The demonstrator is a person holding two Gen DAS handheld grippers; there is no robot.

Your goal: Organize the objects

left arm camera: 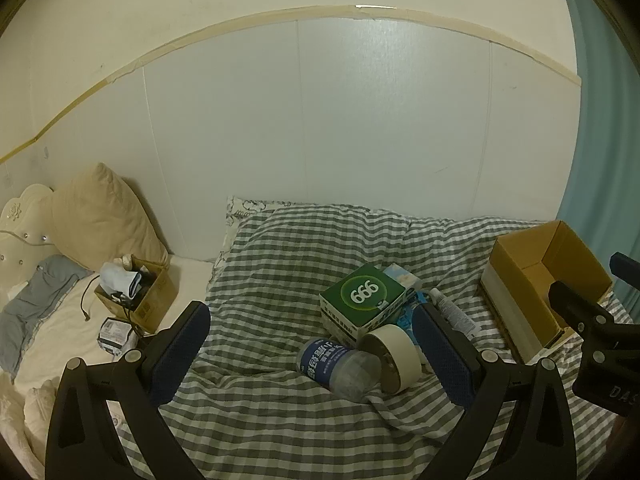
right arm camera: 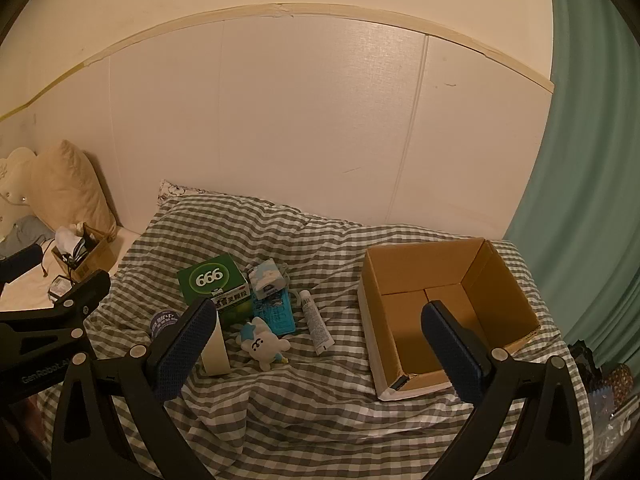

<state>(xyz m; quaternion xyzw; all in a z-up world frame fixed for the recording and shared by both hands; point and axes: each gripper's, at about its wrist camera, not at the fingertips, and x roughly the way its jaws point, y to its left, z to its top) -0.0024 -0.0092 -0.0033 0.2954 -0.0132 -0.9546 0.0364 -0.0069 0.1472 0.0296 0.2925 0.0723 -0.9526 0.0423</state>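
Green box (right arm camera: pixel 214 286), tape roll (left arm camera: pixel 394 358), bottle (left arm camera: pixel 338 364) clustered; cardboard box (right arm camera: pixel 448 308) beside; both grippers' fingers (left arm camera: pixel 442 354) wide, empty

A soft, wrinkled cloth quilt (right arm camera: pixel 280 392) in grey and white checks covered the bed. An open box (right arm camera: pixel 452 304) looked like matt brown cardboard. A green carton (left arm camera: pixel 362 300) had smooth printed paperboard. A bottle (left arm camera: pixel 340 364) was clear, glossy plastic. A tape roll (left arm camera: pixel 394 356) looked like matt paper. A small toy (right arm camera: pixel 264 344) was plush fabric. The gripper fingers (right arm camera: pixel 184 344) carried dimpled blue pads.
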